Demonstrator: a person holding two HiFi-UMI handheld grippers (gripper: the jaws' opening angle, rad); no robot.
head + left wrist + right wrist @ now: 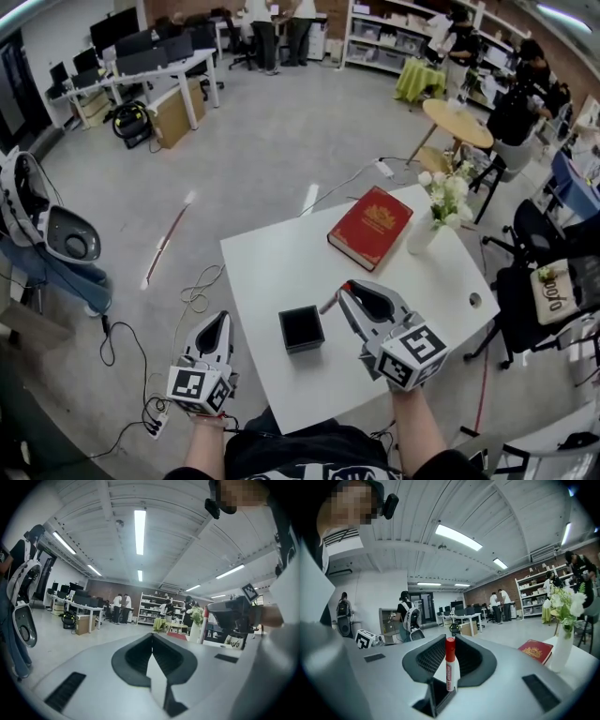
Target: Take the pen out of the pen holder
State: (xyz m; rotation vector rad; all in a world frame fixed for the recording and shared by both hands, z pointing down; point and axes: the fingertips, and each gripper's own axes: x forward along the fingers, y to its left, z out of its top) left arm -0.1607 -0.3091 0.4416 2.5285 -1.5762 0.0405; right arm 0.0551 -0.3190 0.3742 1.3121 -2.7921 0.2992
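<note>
"Where is the pen [450,666]?"

"The right gripper [342,295] clamps it between ribbed dark jaws. It's a smooth white cylinder with a red cap, clear of the pen holder [301,328]."

"And the holder?"

"It's a square, matte black open box on the smooth white table [267,267], just beside that gripper. The left gripper [222,321] has its jaws closed on nothing."

Nothing I can read for certain. The cream bag [553,292] beside my workspace carries dark lettering, too skewed to make out. The red print on my pen [450,665] is too small, and the red book [370,227] shows only a gold emblem.
</note>
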